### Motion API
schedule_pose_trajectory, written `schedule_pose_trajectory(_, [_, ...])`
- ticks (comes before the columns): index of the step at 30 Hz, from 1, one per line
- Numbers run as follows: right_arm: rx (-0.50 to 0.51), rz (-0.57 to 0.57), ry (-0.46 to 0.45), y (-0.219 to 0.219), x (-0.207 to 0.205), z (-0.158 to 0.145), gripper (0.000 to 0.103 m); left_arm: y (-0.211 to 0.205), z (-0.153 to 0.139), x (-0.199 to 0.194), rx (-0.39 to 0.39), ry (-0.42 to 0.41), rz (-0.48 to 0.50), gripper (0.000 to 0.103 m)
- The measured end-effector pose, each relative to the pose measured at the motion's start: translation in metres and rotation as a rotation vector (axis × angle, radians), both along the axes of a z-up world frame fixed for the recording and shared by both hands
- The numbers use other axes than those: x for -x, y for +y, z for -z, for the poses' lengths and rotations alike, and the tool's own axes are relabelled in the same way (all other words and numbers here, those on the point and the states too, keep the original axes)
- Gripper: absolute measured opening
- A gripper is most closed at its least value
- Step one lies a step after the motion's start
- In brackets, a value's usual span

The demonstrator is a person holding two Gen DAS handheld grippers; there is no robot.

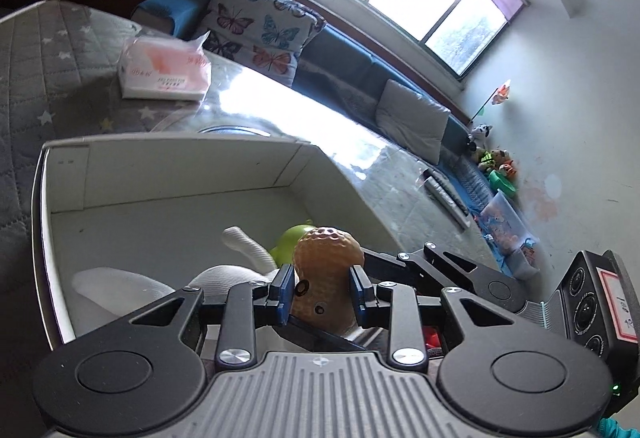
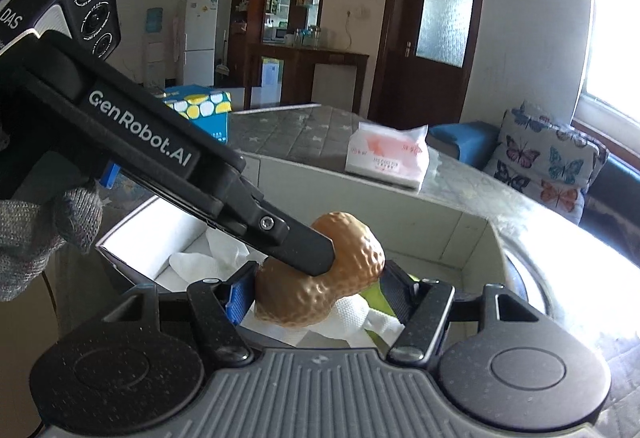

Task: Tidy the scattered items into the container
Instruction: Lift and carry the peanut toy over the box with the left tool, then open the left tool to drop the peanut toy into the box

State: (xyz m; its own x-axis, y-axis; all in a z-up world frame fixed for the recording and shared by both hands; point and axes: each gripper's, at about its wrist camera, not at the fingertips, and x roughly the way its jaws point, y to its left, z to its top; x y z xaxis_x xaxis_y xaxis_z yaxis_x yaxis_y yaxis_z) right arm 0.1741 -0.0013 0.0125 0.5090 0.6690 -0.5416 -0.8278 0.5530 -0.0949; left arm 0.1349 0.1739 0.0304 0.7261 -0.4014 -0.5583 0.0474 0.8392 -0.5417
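A tan peanut-shaped toy (image 1: 326,270) is clamped at its waist between the blue pads of my left gripper (image 1: 322,292), held above the open white box (image 1: 168,166). It shows in the right wrist view (image 2: 324,278) with the left gripper's black finger (image 2: 304,248) across it. My right gripper (image 2: 320,294) is open, its fingers either side of the peanut toy without pressing it. Inside the box lie white cloths (image 1: 120,284) and a green toy (image 1: 296,238), also seen in the right wrist view (image 2: 376,298).
A pink tissue pack (image 1: 166,68) lies on the grey star-patterned table beyond the box. A blue and yellow carton (image 2: 204,110) stands at the table's far end. A butterfly cushion (image 1: 260,26) and sofa run along the window wall.
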Motion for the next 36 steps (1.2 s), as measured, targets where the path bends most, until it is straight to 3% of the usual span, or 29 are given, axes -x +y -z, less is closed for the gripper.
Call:
schedule_pose_trajectory(9, [0.026, 0.005, 0.022, 0.003, -0.006, 0.010, 0.067, -0.003, 0.015, -0.005, 0.003, 0.017, -0.003, 0.032])
schedule_pose_trajectory(15, [0.023, 0.011, 0.022, -0.001, -0.003, 0.010, 0.067, -0.009, 0.018, -0.004, -0.057, 0.021, -0.016, 0.032])
schedule_pose_trajectory(36, [0.005, 0.033, 0.048, -0.010, -0.001, 0.003, 0.067, -0.002, 0.014, 0.003, 0.010, 0.020, -0.037, 0.033])
